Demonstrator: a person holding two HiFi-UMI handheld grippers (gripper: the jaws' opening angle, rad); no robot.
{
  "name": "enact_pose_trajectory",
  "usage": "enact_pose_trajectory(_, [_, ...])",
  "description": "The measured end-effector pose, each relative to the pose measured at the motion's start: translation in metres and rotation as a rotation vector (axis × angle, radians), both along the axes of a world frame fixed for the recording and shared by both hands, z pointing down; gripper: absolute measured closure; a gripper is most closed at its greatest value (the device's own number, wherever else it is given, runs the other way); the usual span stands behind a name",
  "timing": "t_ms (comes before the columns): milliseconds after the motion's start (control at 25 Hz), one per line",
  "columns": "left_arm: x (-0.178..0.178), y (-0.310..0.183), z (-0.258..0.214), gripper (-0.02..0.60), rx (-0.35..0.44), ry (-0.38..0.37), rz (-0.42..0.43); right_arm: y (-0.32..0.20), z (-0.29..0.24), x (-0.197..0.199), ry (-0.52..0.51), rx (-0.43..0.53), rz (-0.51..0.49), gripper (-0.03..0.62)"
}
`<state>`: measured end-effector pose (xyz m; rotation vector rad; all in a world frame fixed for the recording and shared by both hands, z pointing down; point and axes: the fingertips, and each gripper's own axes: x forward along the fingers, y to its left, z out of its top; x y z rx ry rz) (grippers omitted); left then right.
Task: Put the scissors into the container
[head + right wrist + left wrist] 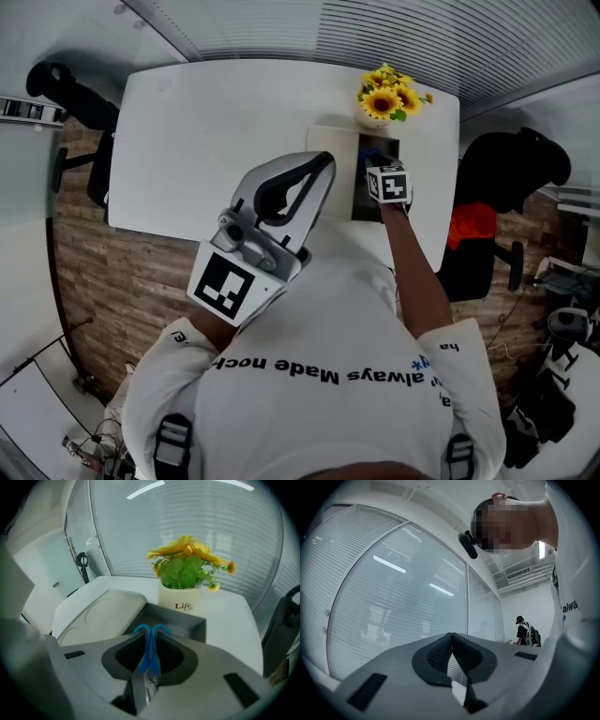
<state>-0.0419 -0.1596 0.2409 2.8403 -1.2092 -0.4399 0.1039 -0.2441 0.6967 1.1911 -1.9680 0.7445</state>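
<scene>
The right gripper's (150, 639) jaws pinch the blue-handled scissors (146, 660) by the handle shanks. The metal blades run back toward the camera and the two handle loops stick out past the jaw tips.

Just beyond the tips sits the open grey container (187, 623). The loops overlap its near wall, and I cannot tell whether they are already inside the rim. What shows of its interior is plain grey floor and walls. To the left of the jaws, touching the container's side, lies a cream lid (101, 616) flat on the white desk (229, 620). Straight ahead, just behind the container, stands a white pot (180, 599) of sunflowers (187, 557).

In the head view the person's right arm (412, 272) reaches straight forward, with that gripper over the container.

The left gripper's (451, 641) jaws are pressed together with nothing between them. It is held up close to the person's chest, well apart from the container and tilted upward. Far beyond its jaws is a glass wall with blinds (393, 597), and to their right a distant person (525, 632) stands.
</scene>
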Motion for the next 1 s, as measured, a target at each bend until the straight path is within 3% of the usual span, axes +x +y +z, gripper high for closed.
enact_pose_trajectory(1000, [-0.006,-0.004,0.003,0.561,-0.011,-0.001,-0.016,-0.007,0.02,-0.005,-0.017,-0.137,0.06,0.51])
